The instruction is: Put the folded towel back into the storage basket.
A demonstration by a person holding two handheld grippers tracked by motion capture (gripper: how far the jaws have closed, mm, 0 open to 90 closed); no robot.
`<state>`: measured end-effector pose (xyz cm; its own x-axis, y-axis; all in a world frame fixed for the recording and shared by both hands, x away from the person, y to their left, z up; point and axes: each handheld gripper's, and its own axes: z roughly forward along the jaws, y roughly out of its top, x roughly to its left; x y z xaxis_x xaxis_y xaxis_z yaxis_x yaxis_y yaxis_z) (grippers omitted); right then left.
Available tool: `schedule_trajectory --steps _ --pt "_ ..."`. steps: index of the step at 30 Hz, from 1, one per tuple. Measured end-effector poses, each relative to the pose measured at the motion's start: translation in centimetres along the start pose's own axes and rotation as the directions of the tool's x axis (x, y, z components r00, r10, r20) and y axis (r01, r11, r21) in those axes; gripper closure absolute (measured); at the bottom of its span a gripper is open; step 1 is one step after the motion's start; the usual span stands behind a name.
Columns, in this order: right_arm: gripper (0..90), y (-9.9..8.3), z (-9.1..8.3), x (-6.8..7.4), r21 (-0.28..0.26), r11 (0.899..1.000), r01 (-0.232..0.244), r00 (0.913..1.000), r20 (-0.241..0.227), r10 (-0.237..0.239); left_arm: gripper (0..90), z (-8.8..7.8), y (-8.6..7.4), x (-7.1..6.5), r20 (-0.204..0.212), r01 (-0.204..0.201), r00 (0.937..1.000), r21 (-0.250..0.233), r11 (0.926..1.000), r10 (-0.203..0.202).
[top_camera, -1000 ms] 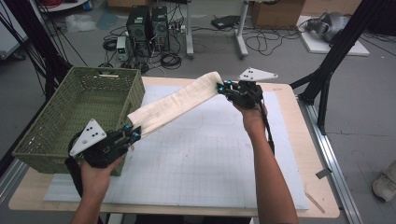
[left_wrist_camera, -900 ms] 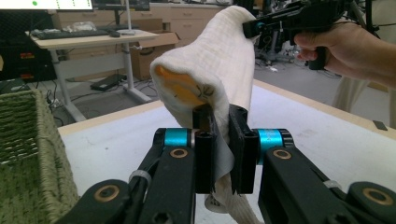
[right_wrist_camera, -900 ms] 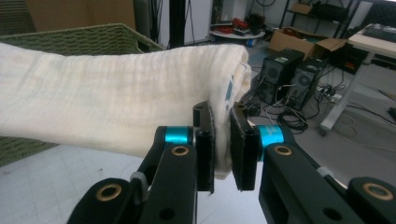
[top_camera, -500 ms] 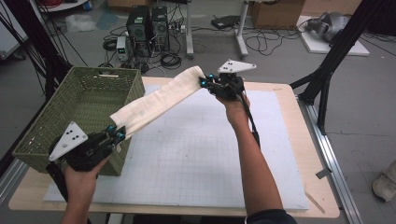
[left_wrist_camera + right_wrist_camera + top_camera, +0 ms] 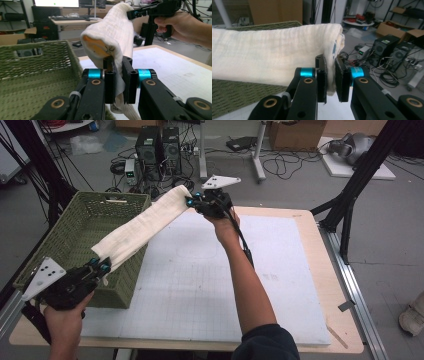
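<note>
Cables, computer towers [image 5: 159, 145] and boxes crowd the grey floor behind a wooden table [image 5: 310, 285] topped with a white mat [image 5: 200, 285]. One cream towel [image 5: 142, 227] hangs in the air, stretched long between two grippers. The left gripper [image 5: 100, 266] pinches its near end, jaws closed tight on the cloth just above the near right corner of the single green basket [image 5: 65, 240]. The right gripper [image 5: 192, 202] clamps the far end, jaws nearly together on the folded edge, above the table's far edge. The towel's long axis runs diagonally from near left up to far right, crossing over the basket's right side.
</note>
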<state>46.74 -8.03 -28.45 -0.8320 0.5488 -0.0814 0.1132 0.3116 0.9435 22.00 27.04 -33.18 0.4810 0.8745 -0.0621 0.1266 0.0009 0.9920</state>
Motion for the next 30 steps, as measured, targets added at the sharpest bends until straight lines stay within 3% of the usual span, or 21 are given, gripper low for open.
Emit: schedule_trajectory --steps 16,30 --pt "81.8 3.6 6.6 2.3 0.016 0.999 0.049 0.9954 -0.084 -0.047 82.3 -3.3 -0.2 2.5 -0.113 0.019 0.9933 -0.02 0.9996 -0.021" --pt "81.8 4.6 12.1 4.0 0.041 0.997 0.066 0.9899 -0.128 -0.06 82.3 -4.8 -0.7 4.5 -0.197 0.05 0.9791 -0.016 0.9986 -0.052"
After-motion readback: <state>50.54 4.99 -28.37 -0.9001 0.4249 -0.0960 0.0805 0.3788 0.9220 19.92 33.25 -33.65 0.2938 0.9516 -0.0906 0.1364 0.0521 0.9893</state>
